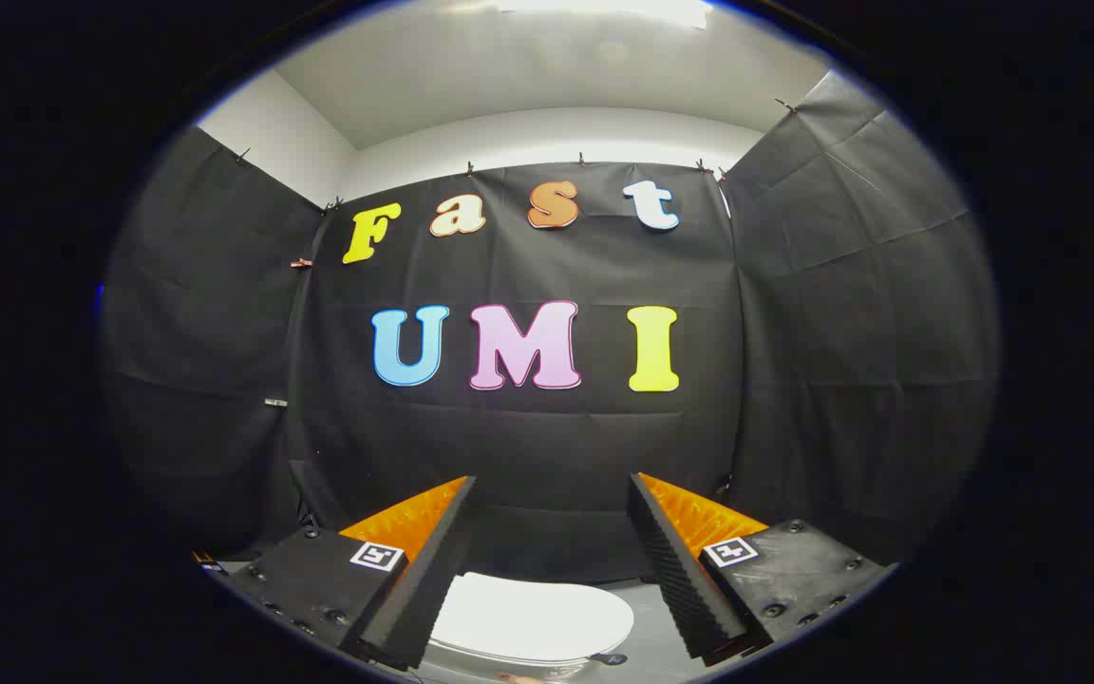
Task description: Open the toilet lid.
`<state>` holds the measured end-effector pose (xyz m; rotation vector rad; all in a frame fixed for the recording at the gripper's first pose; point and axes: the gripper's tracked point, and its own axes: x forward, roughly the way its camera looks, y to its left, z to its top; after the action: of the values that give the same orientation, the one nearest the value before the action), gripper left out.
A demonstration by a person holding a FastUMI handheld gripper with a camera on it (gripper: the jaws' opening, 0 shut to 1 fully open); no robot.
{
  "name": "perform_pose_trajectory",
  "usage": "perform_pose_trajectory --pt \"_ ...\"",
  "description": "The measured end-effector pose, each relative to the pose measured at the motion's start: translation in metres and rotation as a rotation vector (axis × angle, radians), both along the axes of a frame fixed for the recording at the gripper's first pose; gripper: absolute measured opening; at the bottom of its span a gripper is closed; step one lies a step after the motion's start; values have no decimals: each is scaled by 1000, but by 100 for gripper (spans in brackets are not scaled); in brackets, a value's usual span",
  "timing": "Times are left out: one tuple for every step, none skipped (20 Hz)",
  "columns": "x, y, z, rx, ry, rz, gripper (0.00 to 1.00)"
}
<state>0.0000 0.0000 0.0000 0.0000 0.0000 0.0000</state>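
A white toilet lid [533, 617] lies flat and closed on its bowl, low down between and below my fingers. My gripper [552, 494] is held well above it, pointing at the booth's back wall, with its two fingers spread wide apart and nothing between them. The left finger [424, 579] covers the lid's left edge. A small dark part [610, 658] sits at the lid's right rim.
Black cloth walls [547, 446] close in the space behind and on both sides of the toilet. A pale floor strip [647, 636] shows to the right of the lid. White ceiling with a light [604, 14] is overhead.
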Motion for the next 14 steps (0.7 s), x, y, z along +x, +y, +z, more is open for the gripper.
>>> perform_pose_trajectory --pt "0 0 0 3 0 1 99" --pt "0 0 0 5 0 0 99" --pt "0 0 0 7 0 -1 99" --pt "0 0 -1 8 1 -2 99" --pt "0 0 -1 8 2 -3 99" --pt "0 0 -1 6 2 -4 99" --pt "0 0 -2 5 3 -6 99" --pt "-1 0 -1 3 3 -6 99" --pt "-1 0 -1 2 3 -6 99" --pt "-1 0 -3 1 2 -6 99" --pt "-1 0 -2 1 2 -7 99" --pt "-2 0 -3 1 2 -7 99" --pt "-1 0 -2 1 1 -7 99" --pt "-1 0 -2 1 0 -8 99"
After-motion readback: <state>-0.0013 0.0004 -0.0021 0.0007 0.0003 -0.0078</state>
